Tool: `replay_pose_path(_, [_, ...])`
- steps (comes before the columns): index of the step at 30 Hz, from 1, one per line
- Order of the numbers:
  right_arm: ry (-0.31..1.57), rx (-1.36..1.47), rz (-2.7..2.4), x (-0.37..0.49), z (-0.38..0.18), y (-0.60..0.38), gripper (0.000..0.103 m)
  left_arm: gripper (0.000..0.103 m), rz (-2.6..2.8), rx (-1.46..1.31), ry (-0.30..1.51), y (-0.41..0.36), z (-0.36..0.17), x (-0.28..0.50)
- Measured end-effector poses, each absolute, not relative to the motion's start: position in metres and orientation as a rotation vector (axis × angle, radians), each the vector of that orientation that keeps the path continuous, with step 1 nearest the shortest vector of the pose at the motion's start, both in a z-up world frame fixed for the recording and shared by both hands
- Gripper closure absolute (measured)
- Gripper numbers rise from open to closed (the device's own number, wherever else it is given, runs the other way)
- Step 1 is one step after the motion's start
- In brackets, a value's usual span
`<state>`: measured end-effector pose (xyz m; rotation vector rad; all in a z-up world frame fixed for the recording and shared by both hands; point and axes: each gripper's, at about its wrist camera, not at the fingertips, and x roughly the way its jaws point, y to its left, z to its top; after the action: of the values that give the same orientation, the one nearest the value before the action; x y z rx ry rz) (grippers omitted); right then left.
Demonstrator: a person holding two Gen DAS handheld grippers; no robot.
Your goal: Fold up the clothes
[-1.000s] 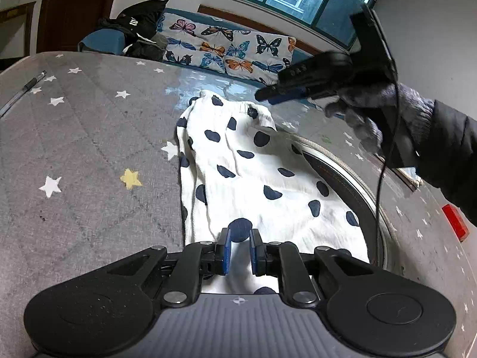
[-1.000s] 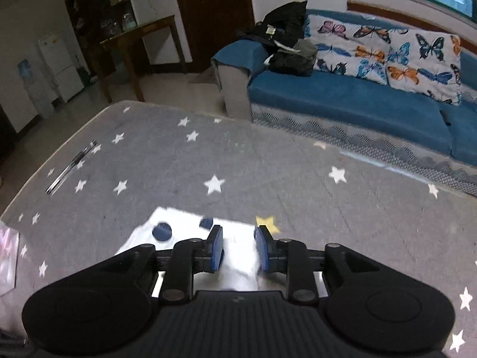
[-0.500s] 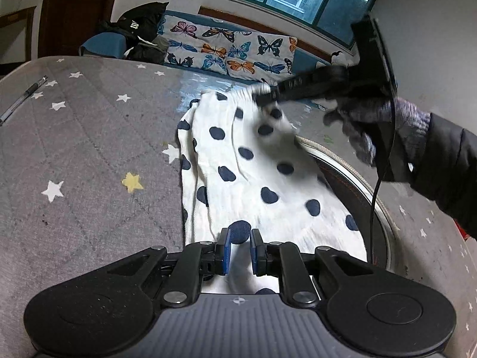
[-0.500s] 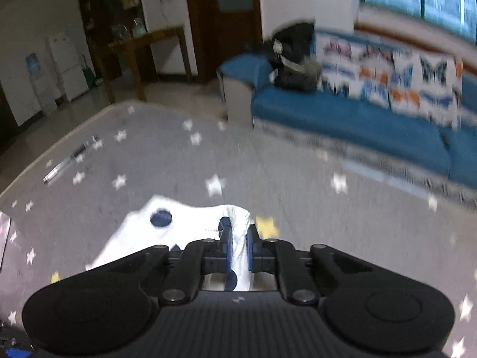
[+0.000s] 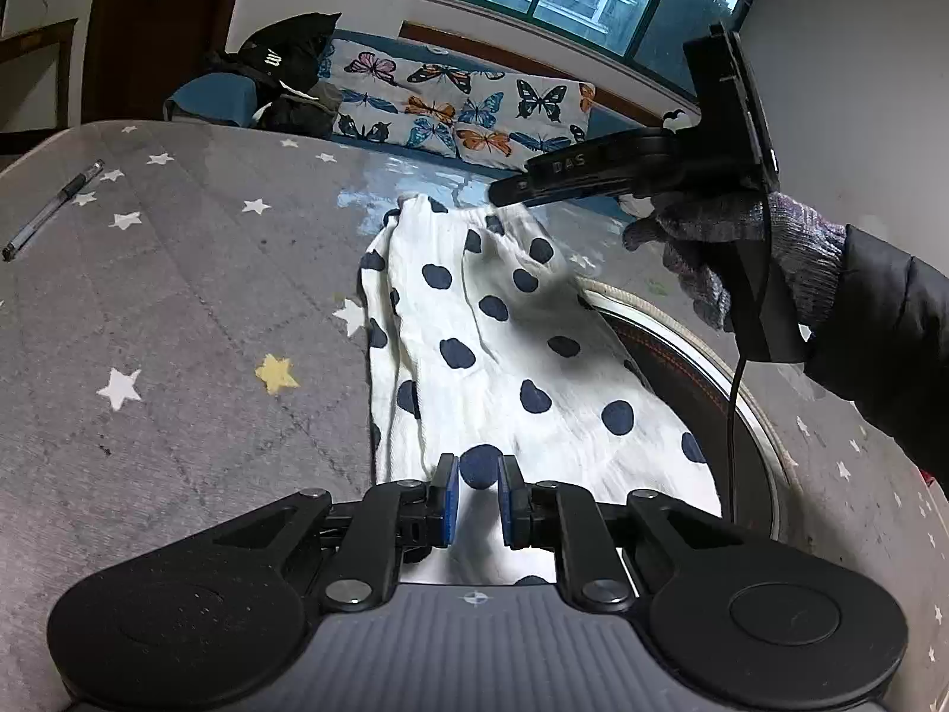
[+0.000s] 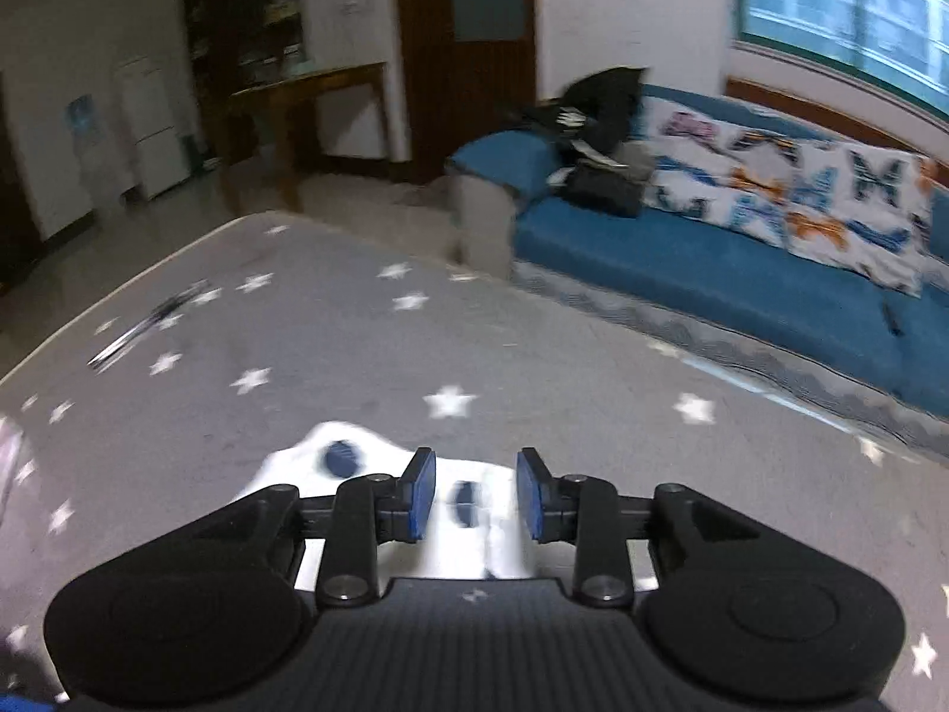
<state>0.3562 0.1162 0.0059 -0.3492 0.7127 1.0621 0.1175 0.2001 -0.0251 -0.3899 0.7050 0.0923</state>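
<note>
Garment (image 5: pixel 510 344): white, dark navy polka dots. Table cover (image 5: pixel 178 320): grey, white stars, 1 yellow star (image 5: pixel 276 372). Left gripper (image 5: pixel 477 492): black body, blue pads (image 5: pixel 451 495). Right gripper (image 6: pixel 474 495): same black with blue pads (image 6: pixel 422 492). Glove (image 5: pixel 741 243): mottled grey-purple knit; sleeve (image 5: pixel 889 338) black. Sofa (image 6: pixel 712 279): blue. Cushion cover (image 5: pixel 451 104): white with orange, blue and black butterflies. Bag (image 5: pixel 290 68) on sofa: black. Window frame (image 5: pixel 534 0): green. Door (image 6: pixel 468 59): dark brown.

Home living room: blue sofa (image 6: pixel 712 273), fridge (image 6: pixel 148 124).

White navy-dotted garment (image 5: pixel 510 350), seemingly folded lengthwise
</note>
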Motion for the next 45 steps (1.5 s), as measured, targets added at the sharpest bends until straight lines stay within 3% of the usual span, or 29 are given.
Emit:
replay_pose_path(11, [0.762,-0.386,1.125,0.343,-0.002,0.147,0.073,0.088,0.112,-0.386,0.712,0.202,-0.025,0.117])
replay_pose_path(25, [0.843,-0.484,1.105,0.304,0.018,0.025,0.073,0.087,0.04,-0.361,0.701,0.176,-0.012,0.098])
replay_pose_path(31, [0.887,-0.45,1.037,0.285,-0.001,-0.039,0.073,0.084,-0.04,-0.32,0.697,0.143,-0.001,0.096])
replay_pose_path(34, [0.895,-0.437,1.047,0.278,-0.006,-0.053,0.072,0.073,-0.082,-0.284,0.695,0.122,0.004,0.103])
replay_pose_path(45, [0.89,-0.32,1.187,0.277,-0.008,-0.042,0.072,0.071,-0.096,-0.101,0.75,0.068,-0.008,0.137])
